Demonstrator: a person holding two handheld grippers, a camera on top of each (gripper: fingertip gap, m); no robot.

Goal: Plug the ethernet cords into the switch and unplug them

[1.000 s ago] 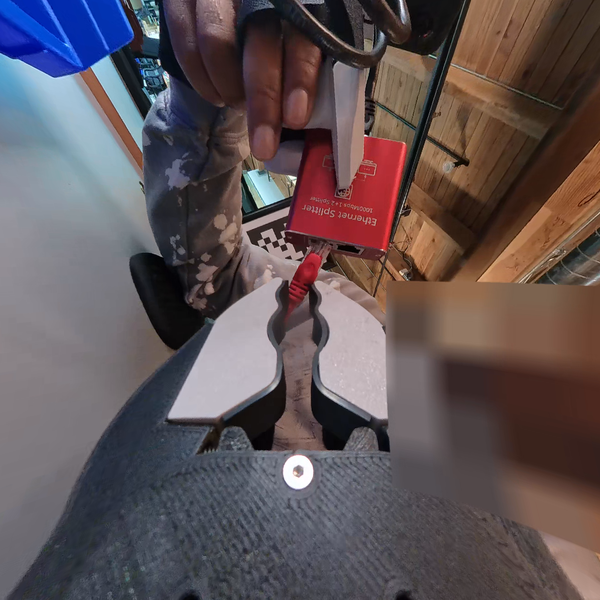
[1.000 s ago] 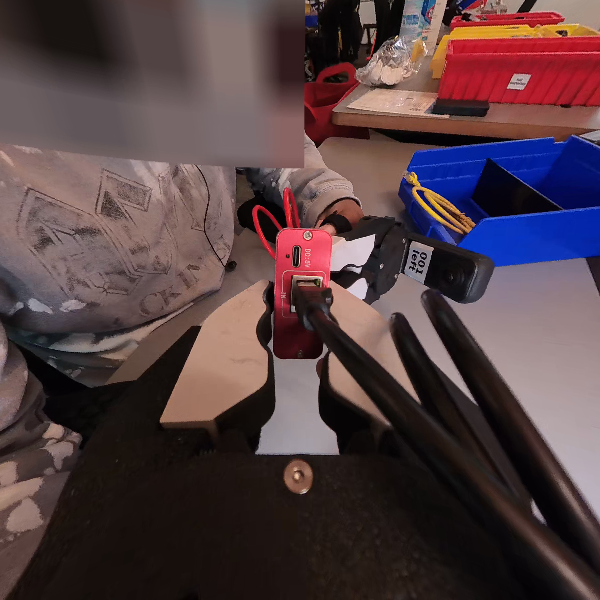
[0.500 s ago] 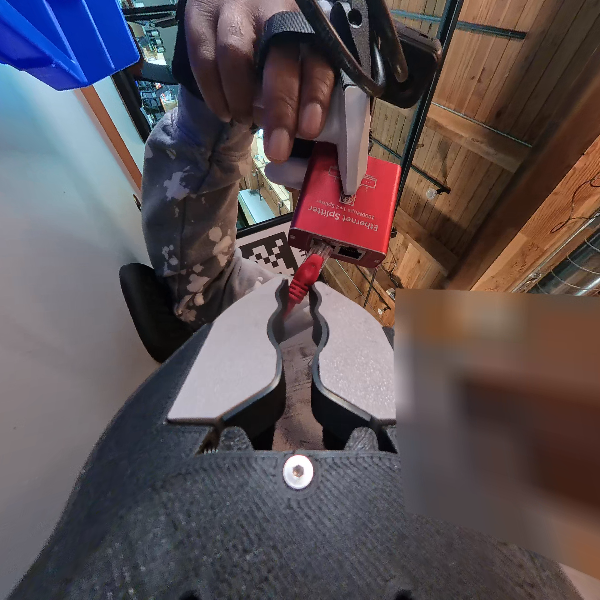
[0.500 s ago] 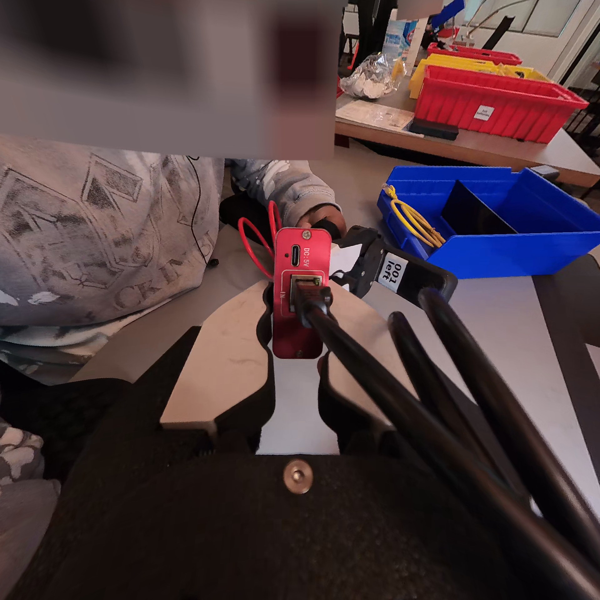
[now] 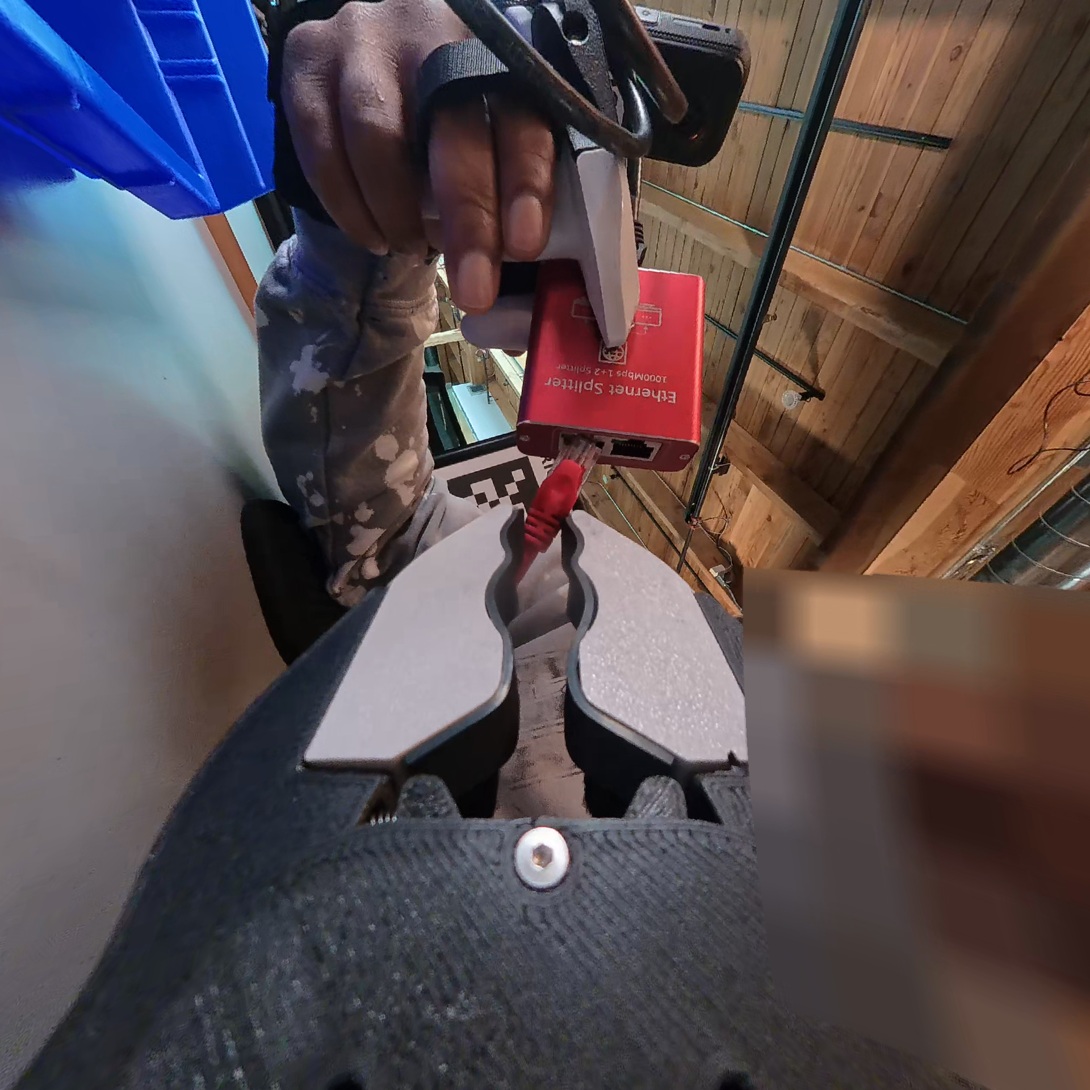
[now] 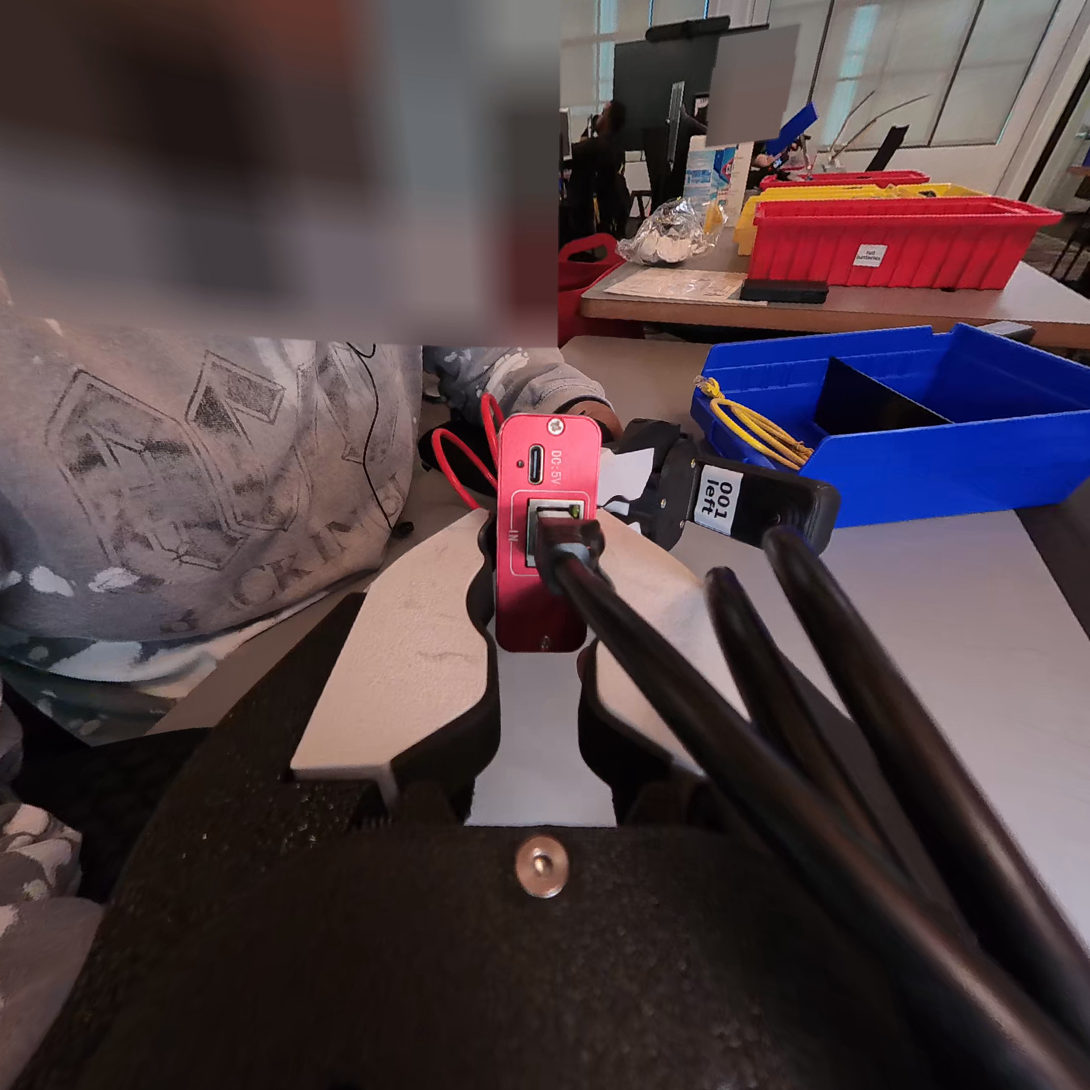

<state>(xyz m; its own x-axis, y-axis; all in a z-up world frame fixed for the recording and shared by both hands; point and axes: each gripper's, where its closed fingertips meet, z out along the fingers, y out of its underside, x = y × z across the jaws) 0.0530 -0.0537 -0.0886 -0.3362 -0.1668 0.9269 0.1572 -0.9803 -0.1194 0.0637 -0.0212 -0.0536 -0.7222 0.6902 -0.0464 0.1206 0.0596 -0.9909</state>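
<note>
My right gripper (image 6: 545,525) is shut on the red switch (image 6: 545,596) and holds it off the table. A black cord (image 6: 649,666) is plugged into the port on the switch's near end. In the left wrist view the switch (image 5: 613,377) hangs from the right gripper's white fingers (image 5: 601,253). My left gripper (image 5: 542,522) is shut on the boot of the red ethernet cord (image 5: 551,501). The cord's clear plug sits in the left of two ports, partly showing. The right port (image 5: 634,449) is empty. The red cord (image 6: 454,454) loops behind the switch.
A blue bin (image 6: 944,472) with a yellow cord (image 6: 755,430) stands on the grey table (image 6: 944,649) to the right; it also shows in the left wrist view (image 5: 130,106). Red and yellow bins (image 6: 885,242) stand on a farther table. The person's torso is close on the left.
Both grippers have tilted upward together with the switch and red cord; the views show more of the room and the blue bin. The red plug stays at the left port.
</note>
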